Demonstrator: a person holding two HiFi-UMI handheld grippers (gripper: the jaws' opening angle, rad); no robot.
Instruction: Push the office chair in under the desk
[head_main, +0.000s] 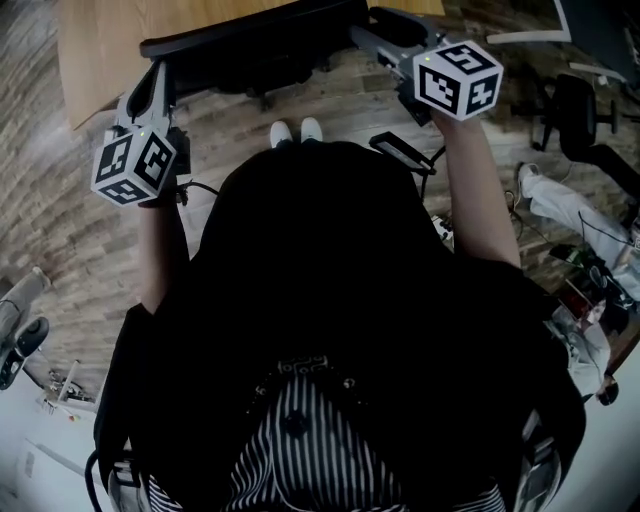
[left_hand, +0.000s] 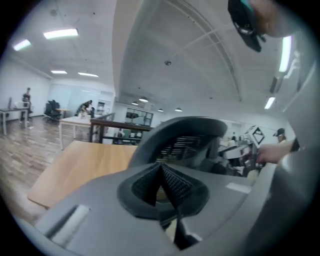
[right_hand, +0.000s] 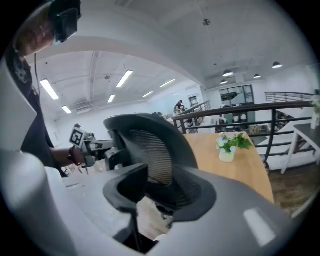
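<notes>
The left gripper (head_main: 157, 78) has its fingers pressed together, and the right gripper (head_main: 378, 35) has its fingers slightly apart. The office chair (head_main: 250, 42) sits just ahead of both, with the desk (head_main: 100, 40) beyond. I'd push evenly through the 2 so it rolls straight under.

Tongs (right_hand: 150, 192) apart, mesh office chair (right_hand: 150, 150) between; plant (right_hand: 230, 144) on desk (right_hand: 245, 172)

The chair (right_hand: 150, 155) back is black open mesh in a matt dark plastic frame. The desk (head_main: 100, 40) is pale wood, smooth and matt. The floor (head_main: 60, 230) is grainy grey-brown planks. The left gripper (left_hand: 161, 170) has a smooth matt grey plastic shell and ribbed black pads (left_hand: 177, 182).
</notes>
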